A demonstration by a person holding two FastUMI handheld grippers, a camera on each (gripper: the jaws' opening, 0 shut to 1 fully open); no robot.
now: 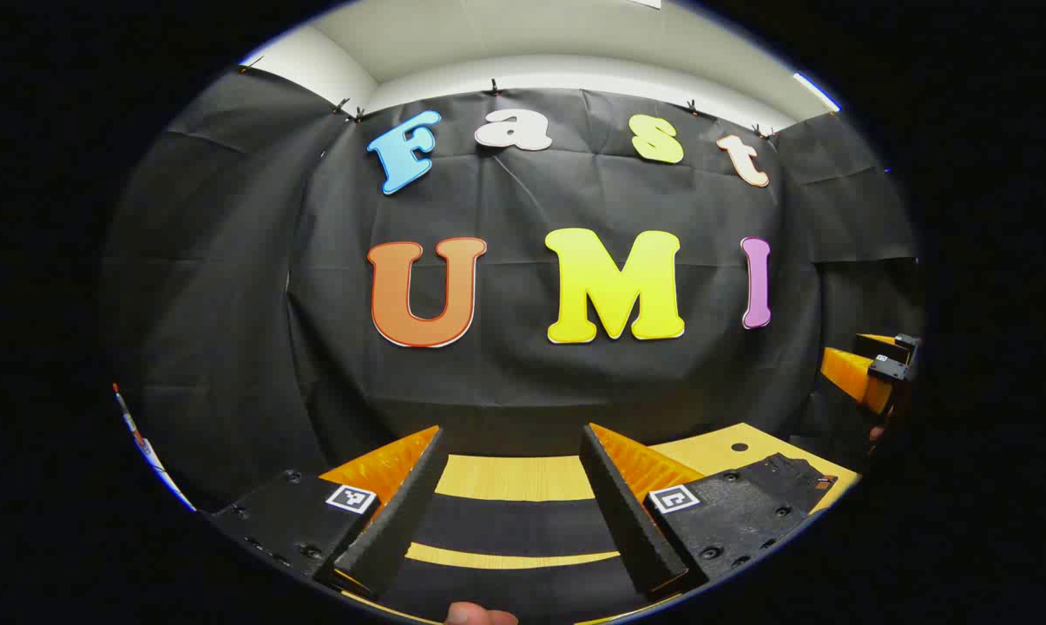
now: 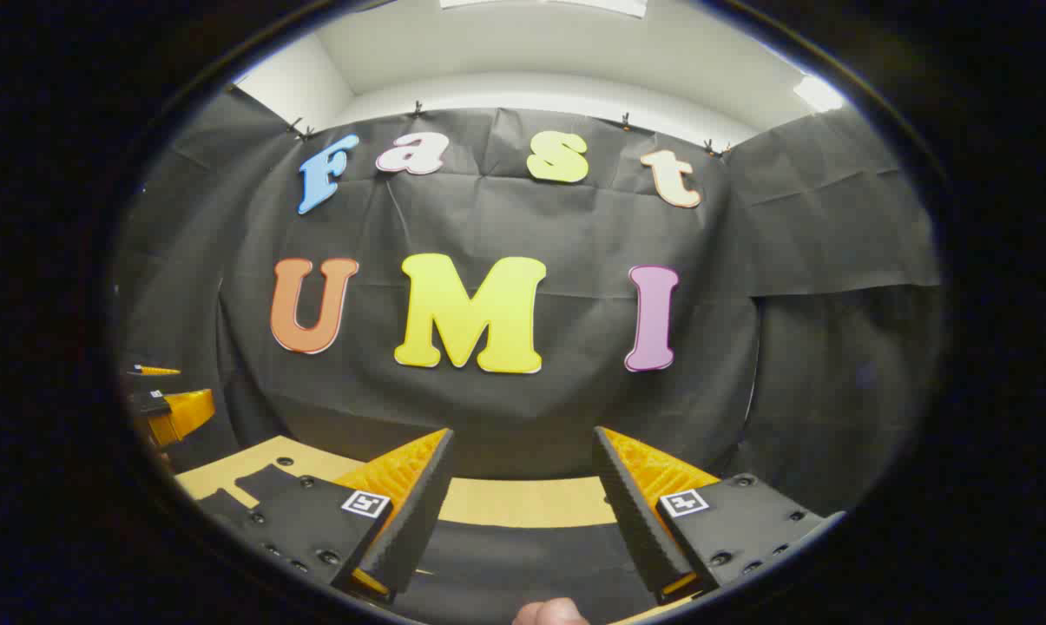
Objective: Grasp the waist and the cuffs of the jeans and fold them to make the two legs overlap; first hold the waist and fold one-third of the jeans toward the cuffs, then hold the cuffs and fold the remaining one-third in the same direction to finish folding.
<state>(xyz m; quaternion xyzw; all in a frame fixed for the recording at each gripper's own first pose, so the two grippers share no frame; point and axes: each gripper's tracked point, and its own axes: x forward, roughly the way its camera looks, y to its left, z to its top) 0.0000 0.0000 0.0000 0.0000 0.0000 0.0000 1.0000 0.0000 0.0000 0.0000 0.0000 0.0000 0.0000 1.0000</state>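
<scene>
Black jeans (image 1: pixel 514 525) lie across the light wooden table (image 1: pixel 523 477) below my left gripper (image 1: pixel 514 438), whose fingers stand wide apart with nothing between them. One end of the jeans (image 1: pixel 779 477), with a small label, lies to the right. In the right gripper view the jeans (image 2: pixel 505 555) lie under my right gripper (image 2: pixel 523 438), which is open and holds nothing. Another part of the dark cloth (image 2: pixel 262 480) shows at the left. Both grippers hover above the fabric, and I cannot tell if they touch it.
The black cloth wall stands close behind the table's far edge. The right gripper (image 1: pixel 870 373) shows at the right edge of the left gripper view. The left gripper (image 2: pixel 175 412) sits at the left edge of the right gripper view. A fingertip (image 1: pixel 479 615) shows at the bottom.
</scene>
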